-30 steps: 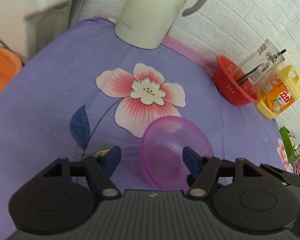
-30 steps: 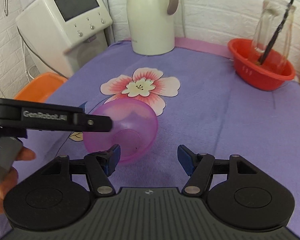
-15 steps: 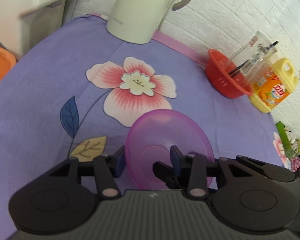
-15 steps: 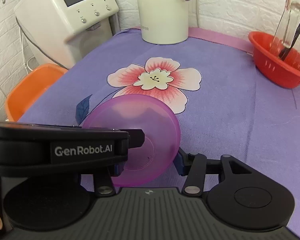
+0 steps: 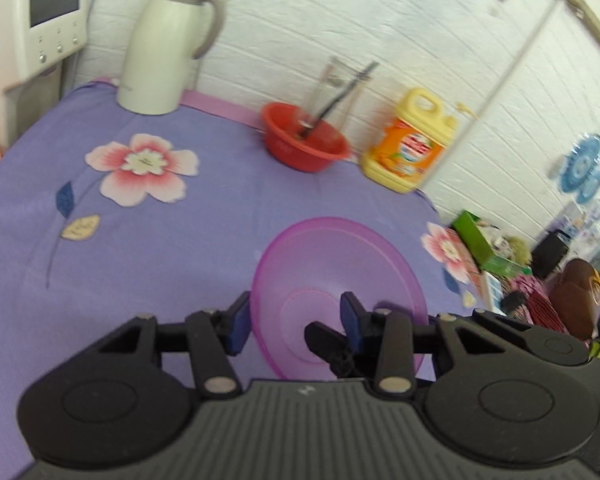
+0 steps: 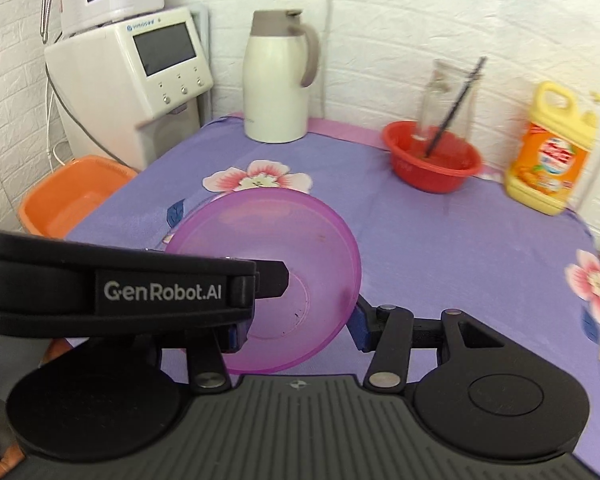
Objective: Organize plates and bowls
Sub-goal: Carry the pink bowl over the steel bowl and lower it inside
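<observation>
The translucent purple bowl [image 5: 338, 292] sits low in the centre of the left wrist view, tipped on its side so its inside faces the camera, and held off the purple floral tablecloth [image 5: 160, 240]. The left gripper [image 5: 294, 322] is clamped on the bowl's rim: one blue-padded finger presses the outer wall at the bowl's left edge, the other sits inside against the base.

In the right wrist view the same bowl [image 6: 296, 256] fills the lower centre, again on its side. The left gripper's black body, marked GenRobot.AI, reaches in from the left edge and overlaps it. The right gripper [image 6: 296, 332] has its fingers set narrowly either side of the bowl's lower part, the right blue pad just beside the rim; whether it actually grips cannot be told.

Further up the cloth, a red plastic basin [image 6: 432, 164] holds a clear glass jar [image 6: 446, 100] with a dark stick in it. To its right stands a yellow detergent jug [image 6: 550, 156]. A white thermos jug [image 6: 278, 80] stands at the upper centre against the white brick wall, with a white water dispenser [image 6: 140, 76] at the upper left and an orange tub [image 6: 70, 200] below it, off the table's edge.
</observation>
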Available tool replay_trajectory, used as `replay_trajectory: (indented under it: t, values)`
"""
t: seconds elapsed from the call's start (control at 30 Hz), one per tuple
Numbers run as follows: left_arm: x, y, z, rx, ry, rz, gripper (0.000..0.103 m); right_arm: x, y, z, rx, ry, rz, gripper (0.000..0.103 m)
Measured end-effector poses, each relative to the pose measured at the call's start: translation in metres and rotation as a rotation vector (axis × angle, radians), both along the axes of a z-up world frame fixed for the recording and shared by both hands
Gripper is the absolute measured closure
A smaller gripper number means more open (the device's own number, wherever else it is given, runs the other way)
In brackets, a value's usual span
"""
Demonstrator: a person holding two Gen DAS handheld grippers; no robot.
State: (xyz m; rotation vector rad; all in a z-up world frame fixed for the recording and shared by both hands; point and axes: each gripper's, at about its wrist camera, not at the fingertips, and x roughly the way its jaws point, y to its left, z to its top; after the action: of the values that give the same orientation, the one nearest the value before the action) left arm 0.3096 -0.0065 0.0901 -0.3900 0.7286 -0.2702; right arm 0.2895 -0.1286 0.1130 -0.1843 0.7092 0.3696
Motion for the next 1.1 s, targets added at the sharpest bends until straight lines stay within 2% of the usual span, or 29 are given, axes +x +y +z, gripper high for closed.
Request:
replay_trajectory:
  t: [0.2,0.47,0.6,0.73,0.8,0.87,0.97,1.1]
  values:
    - [-0.064,-0.068,-0.009,0.033,-0.021,-0.108,0.063,-0.072,-0.057,-0.001,-0.007,-0.031,-0.088,0.019]
    - [-0.104,-0.126,-0.056,0.109,0.026,-0.232,0.063,-0.127,-0.11,-0.042,0.034,0.017,-0.188,0.018]
    - [-0.104,-0.134,-0.071,0.137,0.048,-0.248,0.063,-0.136,-0.12,-0.063,0.06,0.042,-0.203,0.018]
    - [-0.097,-0.135,-0.075,0.146,0.05,-0.254,0.063,-0.133,-0.118,-0.069,0.033,0.028,-0.185,0.017]
    - [-0.097,-0.133,-0.073,0.147,0.039,-0.256,0.057,-0.133,-0.121,-0.07,0.042,0.022,-0.179,0.016]
    - [-0.099,-0.129,-0.069,0.16,0.017,-0.262,0.044,-0.138,-0.129,-0.069,0.075,0.013,-0.186,0.015]
    - [-0.104,-0.118,-0.057,0.13,-0.013,-0.287,0.039,-0.146,-0.141,-0.064,0.142,-0.001,-0.194,0.01]
    - [-0.11,-0.101,-0.039,0.108,-0.066,-0.281,0.037,-0.156,-0.155,-0.055,0.196,-0.049,-0.232,0.003]
